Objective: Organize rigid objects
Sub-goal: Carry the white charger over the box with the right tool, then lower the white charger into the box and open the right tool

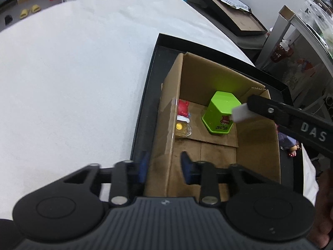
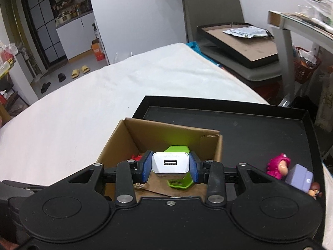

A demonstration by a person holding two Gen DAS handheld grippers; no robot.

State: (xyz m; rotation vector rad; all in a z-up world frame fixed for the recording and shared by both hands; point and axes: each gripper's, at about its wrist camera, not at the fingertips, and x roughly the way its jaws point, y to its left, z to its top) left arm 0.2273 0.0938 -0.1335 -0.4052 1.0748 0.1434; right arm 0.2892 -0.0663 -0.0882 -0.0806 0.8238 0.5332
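An open cardboard box (image 1: 258,145) stands in a black tray (image 1: 145,104) on the white table. Inside it are a green hexagonal container (image 1: 220,110), a red figure (image 1: 183,107) and a small clear mug with a yellow spot (image 1: 183,128). My right gripper (image 2: 170,164) is shut on a white USB charger (image 2: 170,168) and hovers over the box (image 2: 124,137), just above the green container (image 2: 177,149). My left gripper (image 1: 164,166) is open, its blue fingers astride the box's left wall.
A pink figure (image 2: 277,166) and a purple figure (image 2: 298,177) lie in the tray (image 2: 249,129) to the right of the box. The white table spreads out to the left. A chair bearing a flat black box (image 2: 239,41) and a cluttered shelf stand beyond the table's far edge.
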